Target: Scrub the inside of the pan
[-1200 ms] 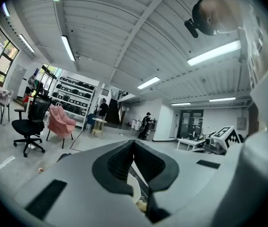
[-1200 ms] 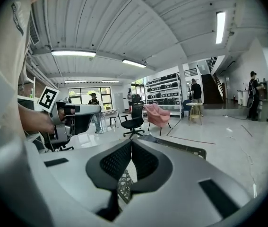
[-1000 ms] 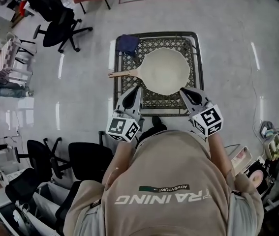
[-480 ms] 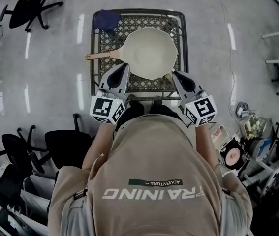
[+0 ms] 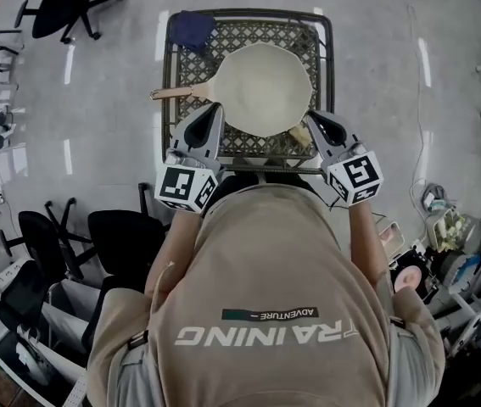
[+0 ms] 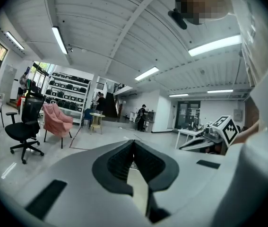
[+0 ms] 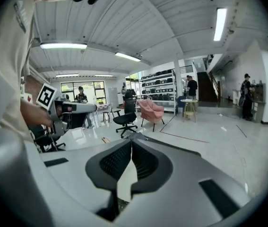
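On the mesh bench lies the cream pan, handle pointing left, with a blue cloth at the far-left corner. The left tool and right tool flank its near rim, each with jaws pressed together.

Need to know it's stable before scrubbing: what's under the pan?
The pan sits on a dark metal lattice table. The patch directly beneath it is covered, so any mat there cannot be seen.

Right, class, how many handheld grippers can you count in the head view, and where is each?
2. The left gripper sits over the wire table's near-left edge, beside the pan; the right gripper sits over its near-right edge, also beside the pan. Neither is hidden.
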